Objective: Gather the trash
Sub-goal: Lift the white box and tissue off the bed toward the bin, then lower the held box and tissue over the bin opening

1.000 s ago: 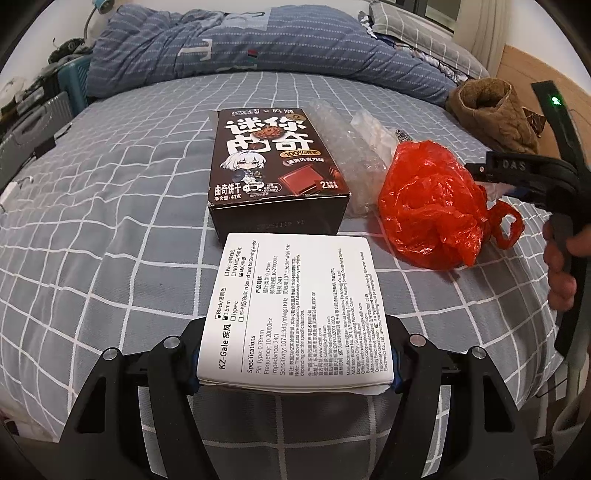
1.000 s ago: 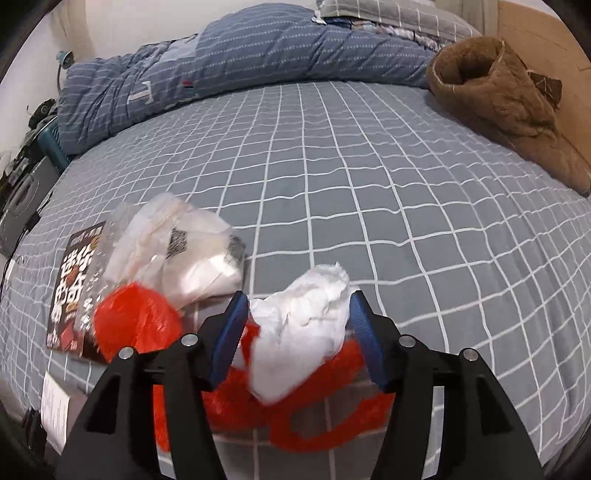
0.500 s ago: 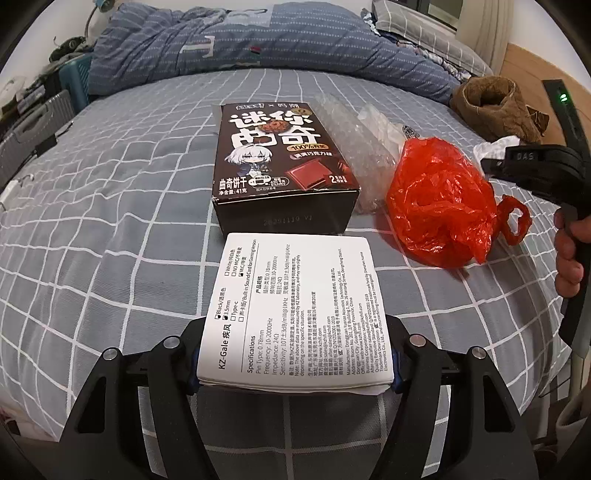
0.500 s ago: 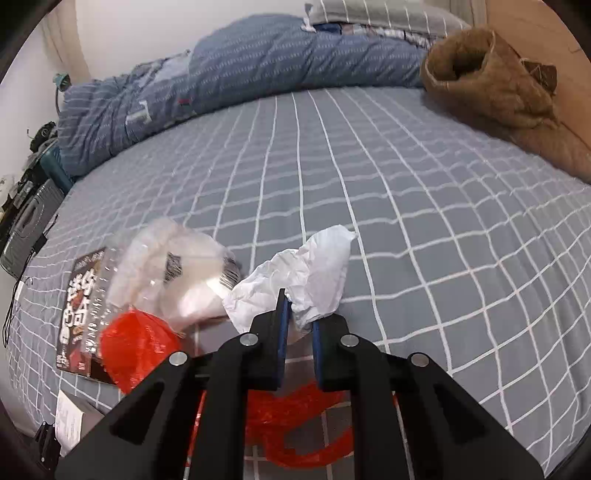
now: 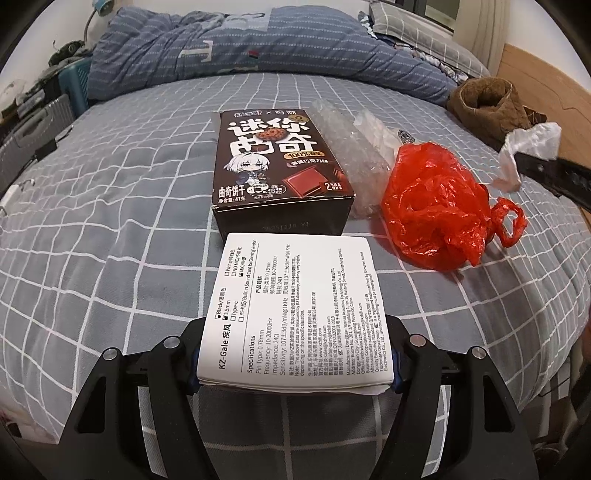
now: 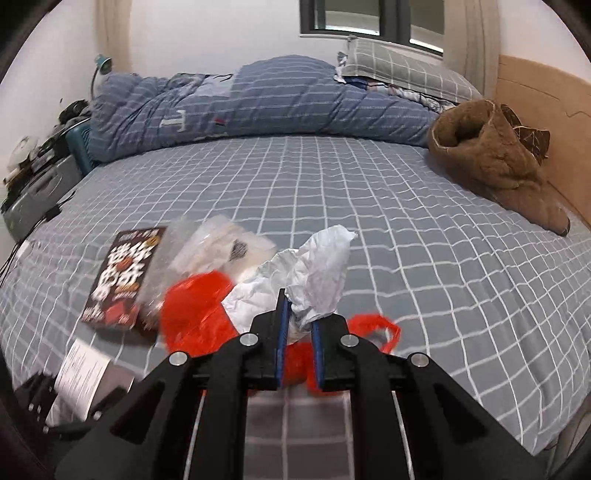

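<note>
1. Setting: a home bedroom.
2. Bed with grey checked sheet fills both views.
3. Blue striped duvet bunched at far side; checked pillow beside it.
4. Wooden headboard at right, window above.

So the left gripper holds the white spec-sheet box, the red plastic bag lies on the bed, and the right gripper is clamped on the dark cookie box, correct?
Not quite. The right gripper is clamped on a crumpled white tissue, not the dark cookie box, which lies on the bed; the right wrist view shows it. The left gripper does hold the white spec-sheet box, and the red plastic bag lies on the bed.
</note>
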